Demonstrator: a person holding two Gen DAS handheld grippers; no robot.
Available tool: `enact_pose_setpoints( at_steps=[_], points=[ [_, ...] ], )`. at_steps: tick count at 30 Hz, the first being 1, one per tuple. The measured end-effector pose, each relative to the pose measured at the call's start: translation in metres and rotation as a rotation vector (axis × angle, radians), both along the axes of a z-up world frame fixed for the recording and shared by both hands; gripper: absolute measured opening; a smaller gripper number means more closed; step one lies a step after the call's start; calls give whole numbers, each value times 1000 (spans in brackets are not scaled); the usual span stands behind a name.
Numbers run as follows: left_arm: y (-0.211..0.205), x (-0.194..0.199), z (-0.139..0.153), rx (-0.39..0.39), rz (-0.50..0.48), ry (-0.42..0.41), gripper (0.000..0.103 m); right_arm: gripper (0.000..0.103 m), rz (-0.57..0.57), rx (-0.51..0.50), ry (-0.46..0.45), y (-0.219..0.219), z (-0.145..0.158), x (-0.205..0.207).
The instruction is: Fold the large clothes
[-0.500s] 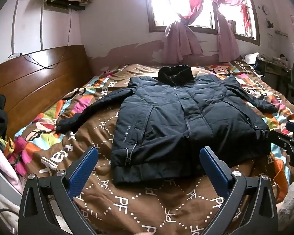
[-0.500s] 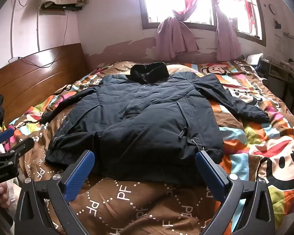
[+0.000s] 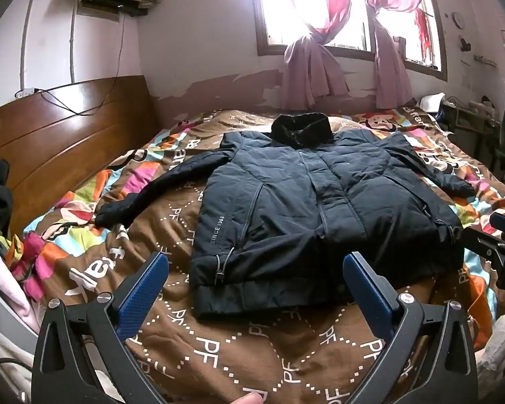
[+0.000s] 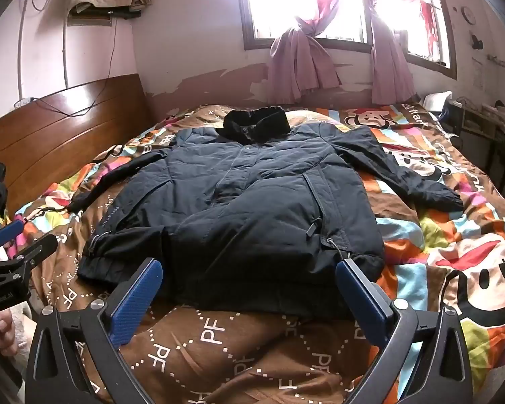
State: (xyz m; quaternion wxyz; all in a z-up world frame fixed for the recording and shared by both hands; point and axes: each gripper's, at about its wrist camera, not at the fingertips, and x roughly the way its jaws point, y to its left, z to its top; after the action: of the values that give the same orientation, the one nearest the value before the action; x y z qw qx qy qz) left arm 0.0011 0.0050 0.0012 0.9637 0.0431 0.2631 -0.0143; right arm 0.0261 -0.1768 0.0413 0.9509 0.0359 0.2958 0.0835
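1. The bed point(image 3: 84, 235) is carrying a patterned quilt point(image 4: 219, 343) repeating "PF".
2. The dark jacket point(image 3: 320, 208) is lying front-up across the quilt, sleeves spread, likely laid flat for folding; its side is reading "SINCE 1983".
3. The left gripper point(image 3: 256, 289) and right gripper point(image 4: 249, 289) are hovering by the hem, fingers spread wide, holding nothing.
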Motion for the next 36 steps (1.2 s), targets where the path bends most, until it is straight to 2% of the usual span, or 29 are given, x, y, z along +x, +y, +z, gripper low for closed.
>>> enact_pose_setpoints(
  at_steps=[36],
  points=[
    [0, -1, 1, 1, 0, -1, 102, 103, 19, 11, -33, 1, 5, -4]
  ],
)
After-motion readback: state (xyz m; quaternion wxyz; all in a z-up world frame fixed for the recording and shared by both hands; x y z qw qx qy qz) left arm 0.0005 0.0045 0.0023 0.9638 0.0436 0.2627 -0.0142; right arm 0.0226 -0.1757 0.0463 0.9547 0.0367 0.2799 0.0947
